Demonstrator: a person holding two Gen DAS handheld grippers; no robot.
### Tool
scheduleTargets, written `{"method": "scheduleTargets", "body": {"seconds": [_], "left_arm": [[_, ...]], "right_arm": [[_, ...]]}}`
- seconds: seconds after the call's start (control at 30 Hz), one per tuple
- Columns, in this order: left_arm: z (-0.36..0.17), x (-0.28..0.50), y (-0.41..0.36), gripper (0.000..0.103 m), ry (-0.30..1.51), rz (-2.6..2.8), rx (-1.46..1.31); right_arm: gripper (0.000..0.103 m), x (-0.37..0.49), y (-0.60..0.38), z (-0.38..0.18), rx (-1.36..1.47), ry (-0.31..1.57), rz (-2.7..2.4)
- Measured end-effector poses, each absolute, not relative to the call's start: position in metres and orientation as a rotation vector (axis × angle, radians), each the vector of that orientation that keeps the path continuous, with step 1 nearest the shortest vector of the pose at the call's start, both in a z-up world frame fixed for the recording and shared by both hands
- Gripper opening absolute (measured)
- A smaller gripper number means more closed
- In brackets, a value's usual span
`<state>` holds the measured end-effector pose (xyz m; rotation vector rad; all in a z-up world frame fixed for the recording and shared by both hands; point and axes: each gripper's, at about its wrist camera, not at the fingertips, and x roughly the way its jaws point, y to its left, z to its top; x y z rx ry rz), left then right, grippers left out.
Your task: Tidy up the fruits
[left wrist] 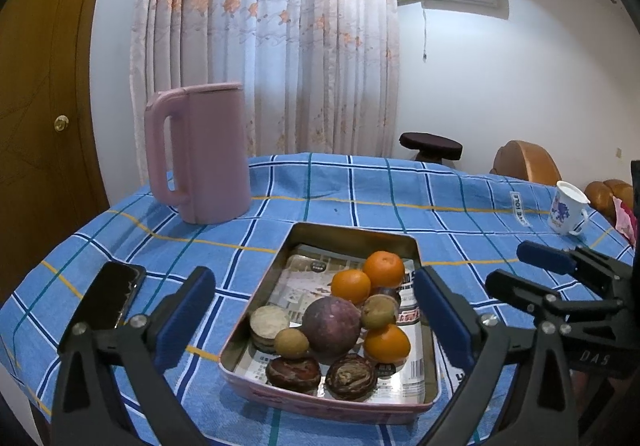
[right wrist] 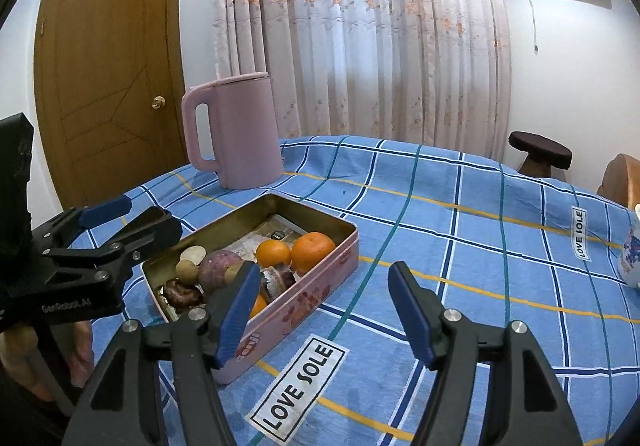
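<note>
A: Fruits [left wrist: 340, 322] sat heaped in a pink tin box [left wrist: 408, 246] on the table, which wore a blue checked cloth [left wrist: 460, 197]. Three oranges, a big purple-brown round fruit [left wrist: 331, 325], and some smaller tan and dark brown ones, all lying on printed paper at the bottom.

B: And the grippers?

A: Left gripper [left wrist: 314, 320] hung just before the near end of the box, jaws wide apart, one finger on each side of it, nothing between the pads. Right gripper [right wrist: 324, 310] stood beside the box on its right, over bare cloth. Its jaws were about half spread and held nothing. The left finger [right wrist: 236, 310] hid part of the box's near corner in its own view; whether it touched the tin, I could not tell.

B: Anything else on the table?

A: A pink jug [left wrist: 200, 153] stood upright beyond the box, a dark phone [left wrist: 108, 296] lay to the left, and a white mug [left wrist: 568, 207] with blue print stood far right. Behind were a curtain and a wooden door.
</note>
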<state>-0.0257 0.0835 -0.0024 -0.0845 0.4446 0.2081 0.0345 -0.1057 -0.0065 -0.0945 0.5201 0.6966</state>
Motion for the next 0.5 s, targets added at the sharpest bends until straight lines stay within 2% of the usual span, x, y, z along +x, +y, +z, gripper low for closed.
{"method": "scheduleTargets", "body": {"seconds": [0.5], "left_arm": [[-0.0067,-0.0232,0.0822,0.103,0.465,0.221,-0.076]], "right_arm": [[0.068,0.0367,-0.1128,-0.0118,-0.078,0.526,0.688]]}}
